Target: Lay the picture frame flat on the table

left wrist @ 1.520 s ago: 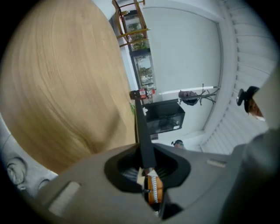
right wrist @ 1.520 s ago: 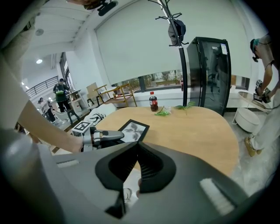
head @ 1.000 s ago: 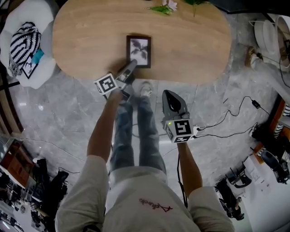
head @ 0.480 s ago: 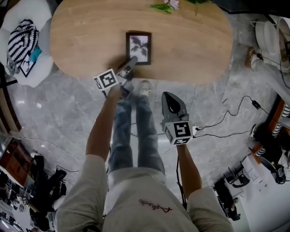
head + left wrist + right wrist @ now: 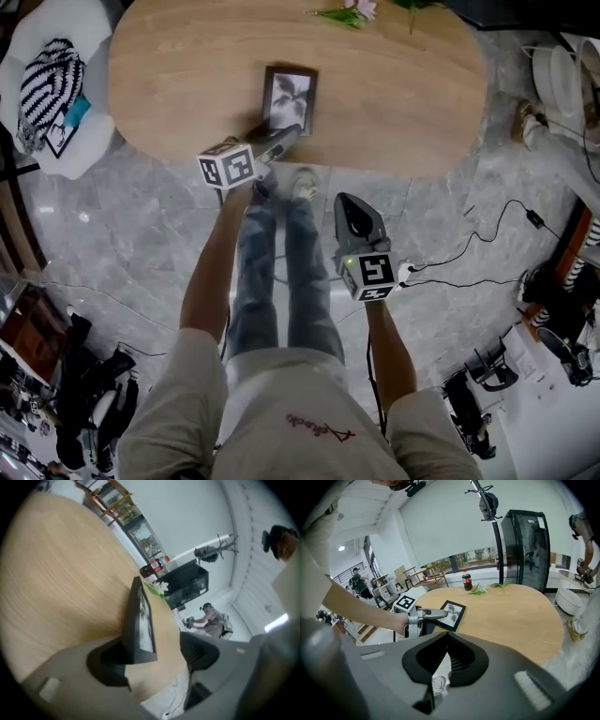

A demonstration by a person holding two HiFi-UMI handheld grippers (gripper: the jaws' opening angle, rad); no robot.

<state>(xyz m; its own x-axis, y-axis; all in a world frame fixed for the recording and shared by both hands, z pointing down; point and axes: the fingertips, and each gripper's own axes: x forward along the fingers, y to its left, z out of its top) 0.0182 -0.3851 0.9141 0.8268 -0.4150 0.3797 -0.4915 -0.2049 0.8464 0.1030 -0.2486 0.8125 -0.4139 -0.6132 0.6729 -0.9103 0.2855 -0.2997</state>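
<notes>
While left gripper (image 5: 285, 137) fingers opening around picture frame (image 5: 290, 96) on table (image 5: 403, 89), right gripper (image 5: 352, 202) fingers together, empty.

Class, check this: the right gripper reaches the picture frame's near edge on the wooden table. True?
No. The left gripper, jaws opening with that edge between them, reaches the picture frame on the wooden table; the head view shows it.

It looks like a staged lounge inside a studio or lab. An oval light-wood counter (image 5: 394, 94) stands on a grey marble floor (image 5: 122, 253). A white armchair (image 5: 66, 19) sits off its left end. Around them are a black glass-door fridge (image 5: 529, 550), loose black cables (image 5: 534, 218) and piled dark gear (image 5: 473, 403).
</notes>
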